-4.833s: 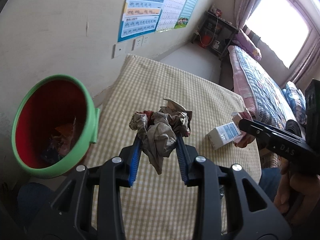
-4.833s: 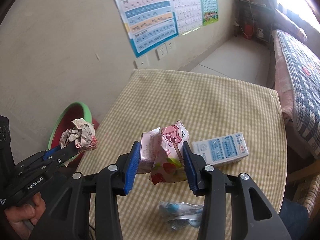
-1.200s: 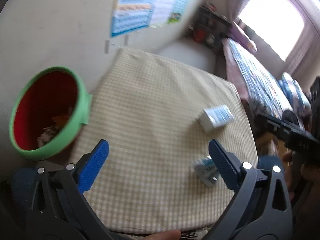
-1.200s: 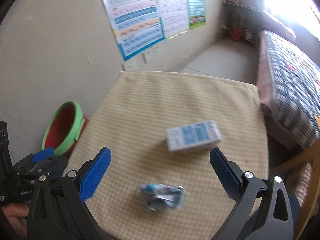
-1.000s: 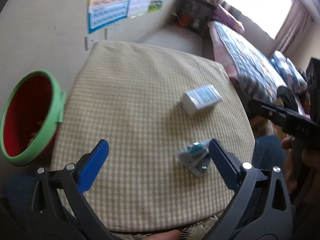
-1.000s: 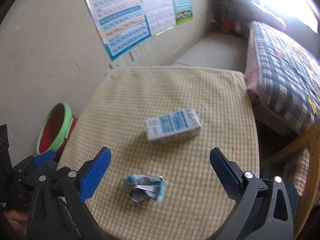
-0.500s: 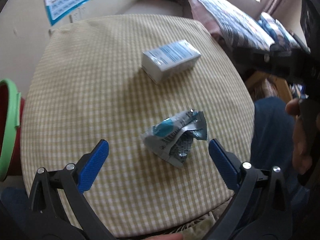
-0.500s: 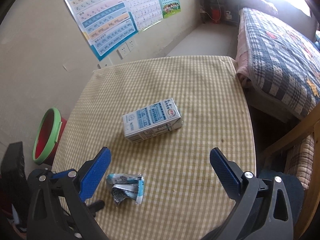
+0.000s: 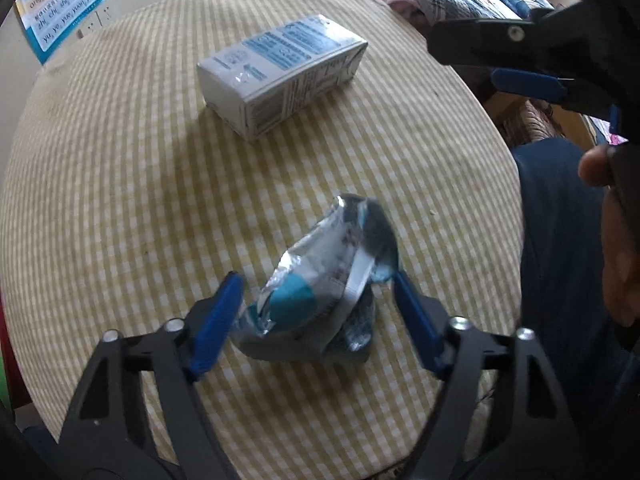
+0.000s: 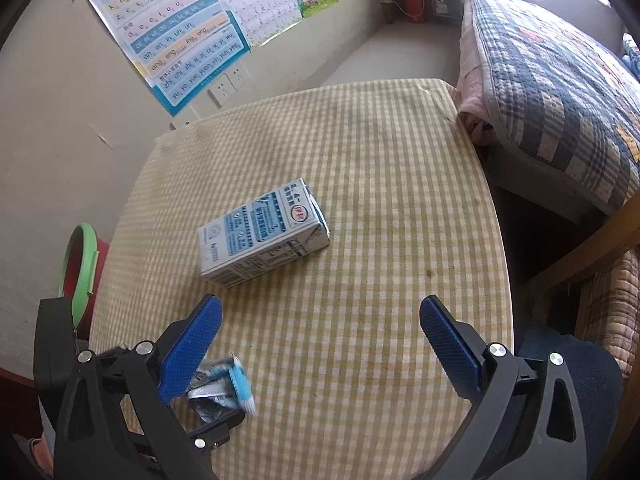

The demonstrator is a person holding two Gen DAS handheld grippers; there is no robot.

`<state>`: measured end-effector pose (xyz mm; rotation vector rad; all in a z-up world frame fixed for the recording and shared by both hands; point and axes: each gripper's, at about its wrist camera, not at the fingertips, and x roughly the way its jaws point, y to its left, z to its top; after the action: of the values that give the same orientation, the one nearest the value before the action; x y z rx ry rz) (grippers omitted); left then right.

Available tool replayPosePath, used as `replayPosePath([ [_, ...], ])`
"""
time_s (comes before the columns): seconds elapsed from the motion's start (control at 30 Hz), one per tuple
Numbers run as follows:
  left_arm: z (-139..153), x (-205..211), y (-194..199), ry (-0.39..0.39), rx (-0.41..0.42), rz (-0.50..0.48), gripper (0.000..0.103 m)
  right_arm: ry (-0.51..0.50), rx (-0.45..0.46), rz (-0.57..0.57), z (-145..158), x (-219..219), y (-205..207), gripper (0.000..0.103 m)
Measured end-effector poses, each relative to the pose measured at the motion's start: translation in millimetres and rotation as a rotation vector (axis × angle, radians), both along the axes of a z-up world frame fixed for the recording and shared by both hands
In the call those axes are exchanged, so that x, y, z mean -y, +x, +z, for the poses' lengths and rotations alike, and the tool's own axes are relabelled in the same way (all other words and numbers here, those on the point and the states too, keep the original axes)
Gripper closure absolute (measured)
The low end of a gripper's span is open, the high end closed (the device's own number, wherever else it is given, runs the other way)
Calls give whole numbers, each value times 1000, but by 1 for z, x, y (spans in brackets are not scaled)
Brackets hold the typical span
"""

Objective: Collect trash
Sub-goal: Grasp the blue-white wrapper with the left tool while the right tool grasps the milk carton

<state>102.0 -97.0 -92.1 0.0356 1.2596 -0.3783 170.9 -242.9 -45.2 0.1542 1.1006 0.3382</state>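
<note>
Yellow-and-white checked cloth covers the worktop, which carries two pieces of trash. My left tongs point steeply down at the crumpled silver-and-blue wrapper near the worktop's front edge. Its jaws are closing, with the wrapper between them. The left blue pad sits against the wrapper's edge, and the right pad is at or just beside its other edge; I cannot confirm firm pressure from both. The wrapper lies on the cloth, not lifted.

My right tongs hang above the worktop with jaws spread wide and nothing between them. In the right wrist view the milk carton lies on its side near the middle of the worktop, just beyond the tips and nearer the left pad. The carton is white with blue print, closed and undented as far as I can see. It sits apart from the wrapper, which shows low at the left of that view beside the left tongs' fingertip.

A bin with a green rim stands beside the worktop's left edge, against the wall; its contents are hidden from here. A bed with a plaid quilt runs along the right side. Posters and sockets are on the wall behind.
</note>
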Motion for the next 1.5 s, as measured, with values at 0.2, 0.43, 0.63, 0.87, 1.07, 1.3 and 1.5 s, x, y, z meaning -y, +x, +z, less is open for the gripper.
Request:
replayPosePath([
  [0.2,5,-25,0,-63,-10,76,66,8,-10,10,-4,-11,6,7],
  [0.43,22,-78,-10,-78,32,194,68,14,-10,41,-6,-38,16,7],
  [0.63,31,-130,-12,-93,42,300,68,45,-98,33,-25,-62,31,7],
  [0.87,30,-168,-18,-116,34,356,67,36,-173,3,-44,-91,59,7],
  [1.07,27,-177,-10,-142,39,368,67,-19,-148,33,-44,-111,91,7],
  [1.3,28,-181,2,-151,62,385,67,-165,-107,159,-50,-148,110,16],
  [1.5,29,-185,2,-151,75,395,67,-199,-117,192,-59,-153,105,48],
])
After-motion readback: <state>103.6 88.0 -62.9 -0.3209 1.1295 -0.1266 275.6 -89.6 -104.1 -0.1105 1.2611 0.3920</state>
